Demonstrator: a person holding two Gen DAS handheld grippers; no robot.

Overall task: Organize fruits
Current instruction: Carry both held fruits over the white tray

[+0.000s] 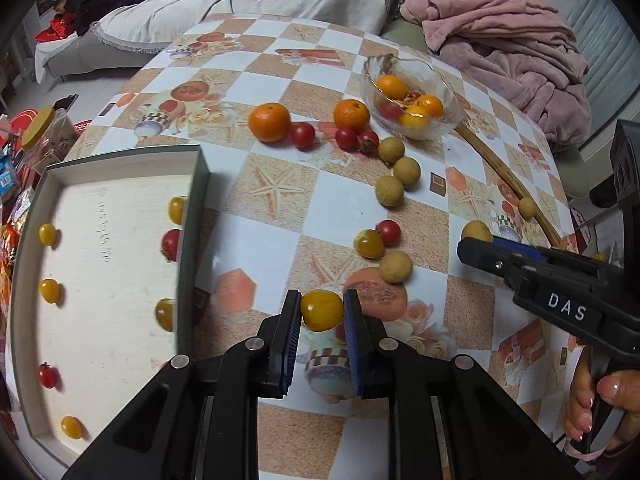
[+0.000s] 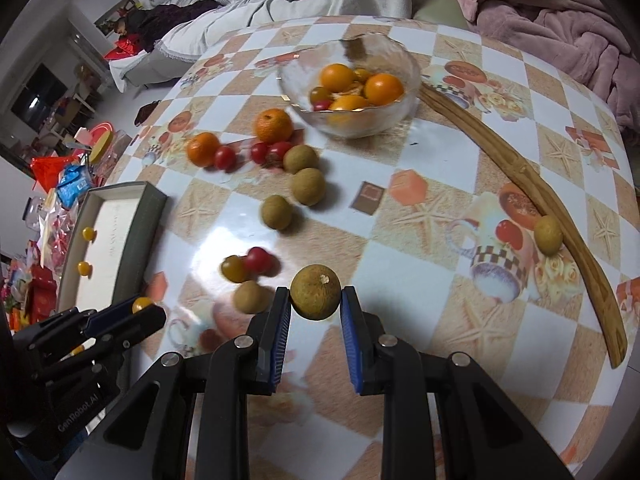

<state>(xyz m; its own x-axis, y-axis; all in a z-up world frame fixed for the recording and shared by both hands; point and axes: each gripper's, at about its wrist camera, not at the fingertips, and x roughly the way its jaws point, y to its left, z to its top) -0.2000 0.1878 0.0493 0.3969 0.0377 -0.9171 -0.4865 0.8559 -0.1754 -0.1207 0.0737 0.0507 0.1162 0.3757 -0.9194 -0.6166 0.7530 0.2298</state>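
My left gripper point(image 1: 321, 311) is shut on a yellow cherry tomato point(image 1: 322, 309), held above the table just right of the white tray point(image 1: 104, 216), which holds several yellow and red tomatoes. It also shows in the right wrist view point(image 2: 142, 307). My right gripper point(image 2: 315, 300) is shut on a brown longan point(image 2: 315, 297); it also shows in the left wrist view point(image 1: 476, 240). Loose on the table lie two oranges point(image 1: 269, 121), red tomatoes point(image 1: 303, 135) and several longans point(image 1: 390, 190). A glass bowl point(image 2: 400, 108) holds oranges and tomatoes.
A curved wooden stick point(image 2: 532, 192) lies along the right of the table with a longan point(image 2: 548, 235) against it. A pink blanket point(image 1: 512, 52) lies beyond the far edge. Clutter and packets point(image 2: 68, 188) sit left of the tray.
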